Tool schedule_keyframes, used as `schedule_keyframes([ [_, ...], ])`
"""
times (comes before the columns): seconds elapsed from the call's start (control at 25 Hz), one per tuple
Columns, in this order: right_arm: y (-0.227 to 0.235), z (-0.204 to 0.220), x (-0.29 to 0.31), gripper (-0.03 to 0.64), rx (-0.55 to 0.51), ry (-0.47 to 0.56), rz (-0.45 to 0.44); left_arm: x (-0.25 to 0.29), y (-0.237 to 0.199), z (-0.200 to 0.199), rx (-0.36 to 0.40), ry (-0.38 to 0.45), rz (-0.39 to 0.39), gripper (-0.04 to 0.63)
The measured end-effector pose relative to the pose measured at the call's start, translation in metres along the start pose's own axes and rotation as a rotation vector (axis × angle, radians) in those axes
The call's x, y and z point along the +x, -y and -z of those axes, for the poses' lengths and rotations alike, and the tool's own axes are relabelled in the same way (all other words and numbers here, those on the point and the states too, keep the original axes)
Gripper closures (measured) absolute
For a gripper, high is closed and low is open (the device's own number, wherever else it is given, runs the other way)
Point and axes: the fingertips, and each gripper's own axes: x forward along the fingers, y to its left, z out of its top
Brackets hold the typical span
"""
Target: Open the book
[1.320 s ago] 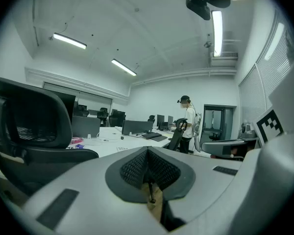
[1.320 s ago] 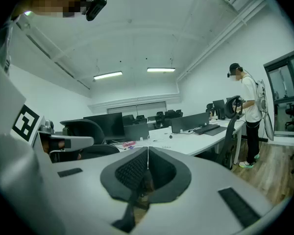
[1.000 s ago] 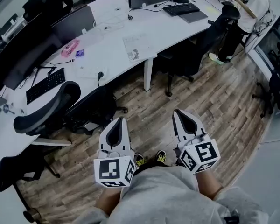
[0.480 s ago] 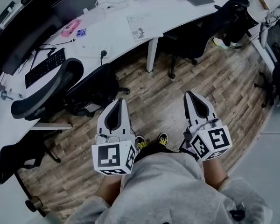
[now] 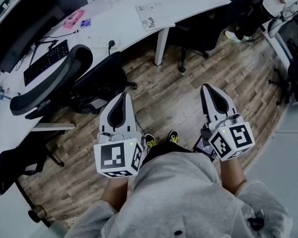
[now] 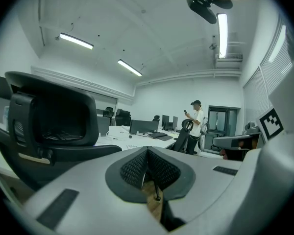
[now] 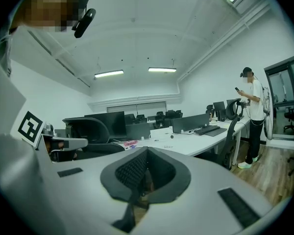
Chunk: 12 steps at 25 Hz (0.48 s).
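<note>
No book is plainly recognisable. A printed sheet or thin booklet (image 5: pixel 154 15) lies flat on the white desk (image 5: pixel 124 29), and a pink item (image 5: pixel 73 19) lies further left on it. My left gripper (image 5: pixel 123 96) is shut and empty, held over the wooden floor in front of the person's body. My right gripper (image 5: pixel 209 88) is shut and empty too, level with the left one. In the left gripper view the left gripper (image 6: pixel 147 151) has its jaws together; in the right gripper view the right gripper (image 7: pixel 146 153) is the same. Both stand well short of the desk.
Black office chairs (image 5: pixel 54 78) stand between me and the desk, another (image 5: pixel 203 33) by its right end. A keyboard (image 5: pixel 44 61) lies on the desk at left. A person (image 6: pixel 195 126) stands far off by the monitors. The wooden floor (image 5: pixel 169 93) lies below the grippers.
The desk and chairs have slid up and out of the head view's top as the view shifted. Both grippers stayed shut and now sit slightly further apart.
</note>
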Motion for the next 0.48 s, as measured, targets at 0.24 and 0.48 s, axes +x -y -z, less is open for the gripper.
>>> schedule_keyframes([
  [0.24,-0.014,0.000,-0.006,0.591,-0.011,0.006,0.010,-0.014,-0.006,0.001,0.000,0.007,0.012,0.586],
  [0.48,-0.025,-0.001,-0.008,0.591,-0.020,0.011,0.000,-0.021,-0.006,-0.003,0.018,0.013,0.014,0.586],
])
